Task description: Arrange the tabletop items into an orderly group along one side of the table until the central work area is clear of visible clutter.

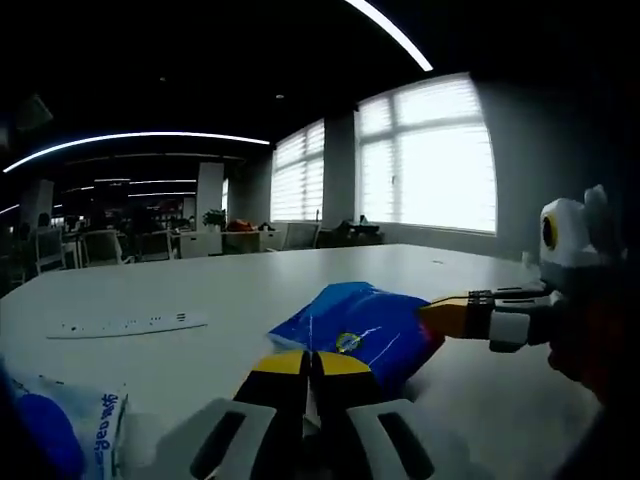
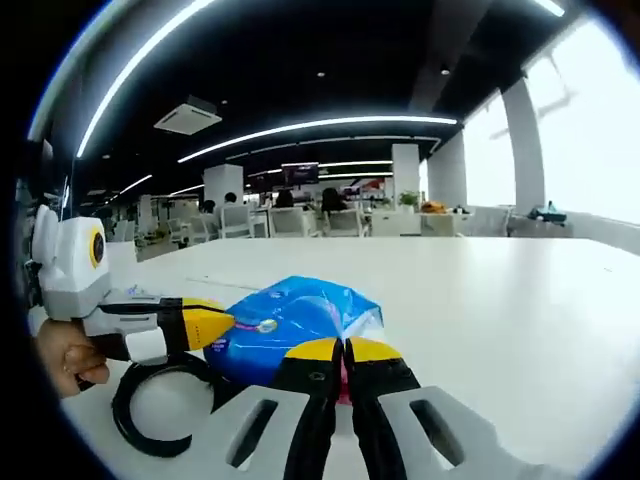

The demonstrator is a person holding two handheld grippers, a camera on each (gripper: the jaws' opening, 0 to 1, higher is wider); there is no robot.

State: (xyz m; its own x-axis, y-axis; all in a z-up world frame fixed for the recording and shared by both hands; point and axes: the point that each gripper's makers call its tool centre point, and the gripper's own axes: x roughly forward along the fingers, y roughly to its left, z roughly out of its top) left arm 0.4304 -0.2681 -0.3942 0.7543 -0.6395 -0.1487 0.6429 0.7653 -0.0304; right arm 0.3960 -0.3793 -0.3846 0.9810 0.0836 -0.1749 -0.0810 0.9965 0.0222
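Note:
A puffy blue plastic packet [image 1: 365, 330] lies on the white table [image 1: 250, 285], just ahead of my left gripper [image 1: 310, 362], whose yellow-tipped jaws are pressed together at its near edge. My right gripper [image 1: 440, 318] comes in from the right, its yellow tips closed on the packet's right corner. In the right gripper view the same blue packet [image 2: 300, 315] sits right in front of my right gripper [image 2: 343, 350], jaws together at its edge. The left gripper [image 2: 215, 325] pinches the packet's left end there, held by a hand [image 2: 62, 358].
A long white strip [image 1: 130, 323] lies flat on the table to the left. A white-and-blue printed packet [image 1: 85, 425] sits at the bottom left. A black cable loop [image 2: 150, 400] lies under the left gripper. Office desks and chairs stand far behind.

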